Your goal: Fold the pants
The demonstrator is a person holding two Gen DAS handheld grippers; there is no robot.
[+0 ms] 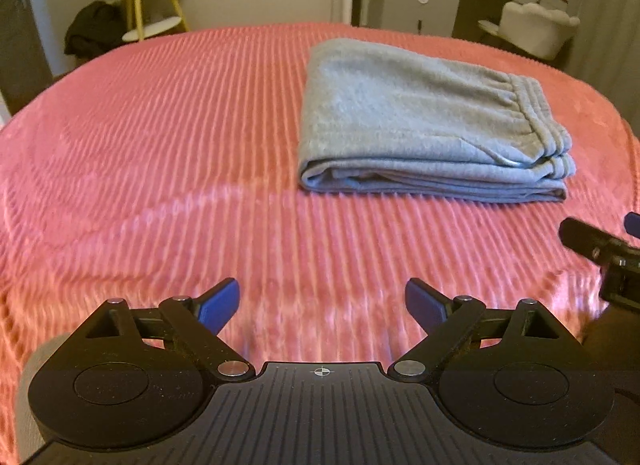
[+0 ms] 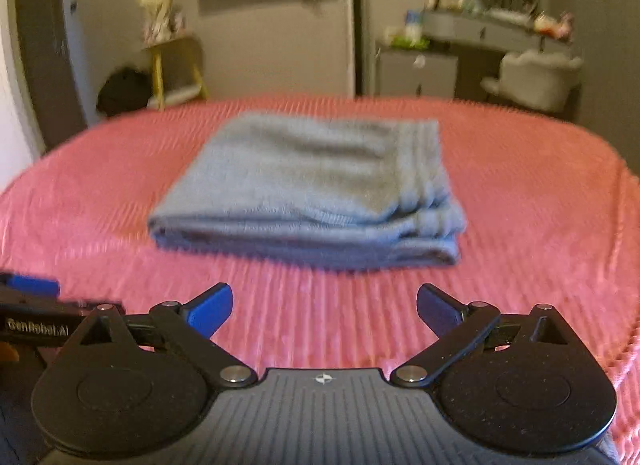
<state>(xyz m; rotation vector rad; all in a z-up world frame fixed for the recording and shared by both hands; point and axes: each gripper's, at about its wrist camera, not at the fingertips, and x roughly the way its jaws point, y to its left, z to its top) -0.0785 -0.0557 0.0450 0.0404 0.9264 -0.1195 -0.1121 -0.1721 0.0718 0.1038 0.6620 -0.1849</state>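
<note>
Both the left gripper (image 1: 322, 305) and right gripper (image 2: 324, 309) are held wide open and empty, clear of the grey sweatpants (image 1: 424, 121), which are laid compactly folded on the pink ribbed bedspread (image 1: 160, 145), the fold apparently complete.

"GenRobot.AI" stands printed on the left tongs (image 2: 30, 285) body.

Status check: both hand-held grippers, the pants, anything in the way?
Left hand-held gripper open, empty. Right hand-held gripper open, empty. Grey pants lie folded on pink bedspread, clear of both. Nothing in the way.
</note>
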